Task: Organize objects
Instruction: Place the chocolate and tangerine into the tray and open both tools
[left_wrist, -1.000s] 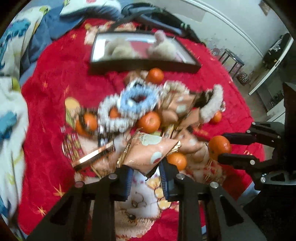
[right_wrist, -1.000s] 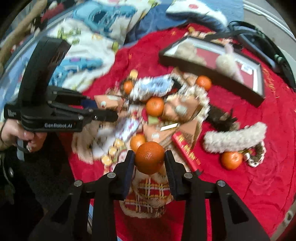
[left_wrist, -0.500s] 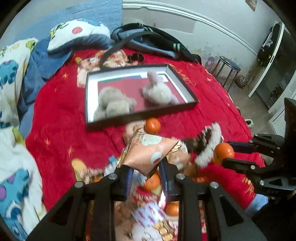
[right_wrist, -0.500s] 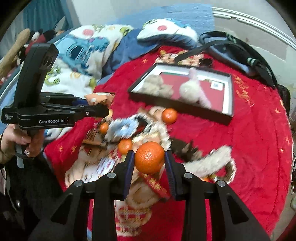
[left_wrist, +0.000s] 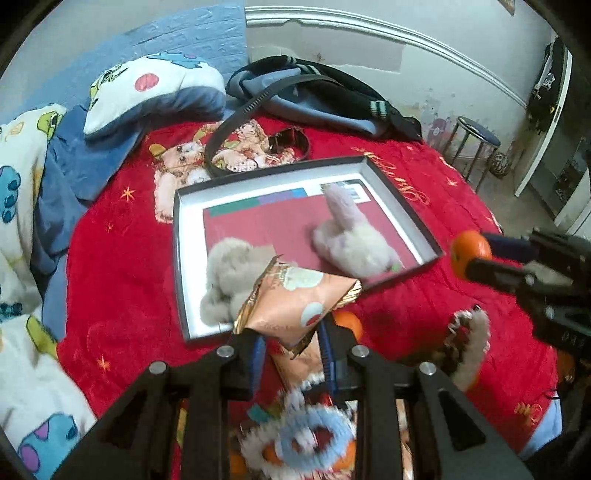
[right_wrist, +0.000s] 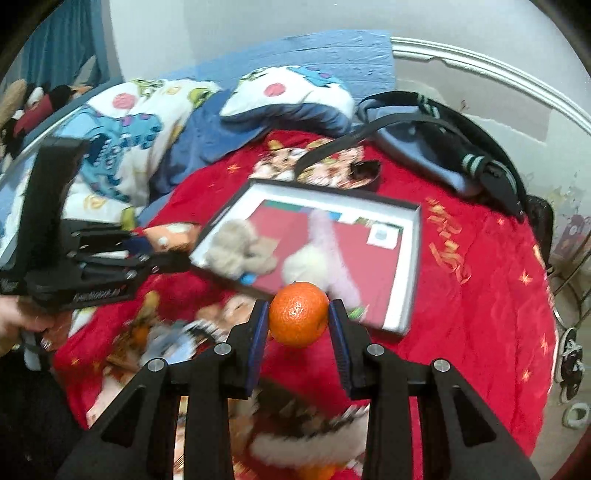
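Observation:
My left gripper (left_wrist: 291, 343) is shut on a peach snack packet (left_wrist: 299, 299), held just in front of the near edge of a shallow black box (left_wrist: 402, 206). The box holds a grey plush toy (left_wrist: 229, 273) and a white-pink plush rabbit (left_wrist: 354, 240). My right gripper (right_wrist: 298, 323) is shut on an orange tangerine (right_wrist: 298, 314), near the box's (right_wrist: 412, 266) front side. In the left wrist view the right gripper (left_wrist: 476, 258) comes in from the right with the tangerine (left_wrist: 467, 251). In the right wrist view the left gripper (right_wrist: 166, 254) with the packet (right_wrist: 170, 236) sits by the box's left corner.
A pile of fluffy scrunchies (left_wrist: 306, 439), packets and tangerines (left_wrist: 349, 323) lies on the red blanket (left_wrist: 122, 295) below the grippers. A blue bag (left_wrist: 314, 99) with a black strap and a pillow (left_wrist: 155, 92) lie behind the box. A stool (left_wrist: 476, 136) stands past the bed.
Both grippers have lifted off the pile and moved forward toward the black box, each still gripping its item. The box has grown larger in both views; the pile has dropped to the bottom.

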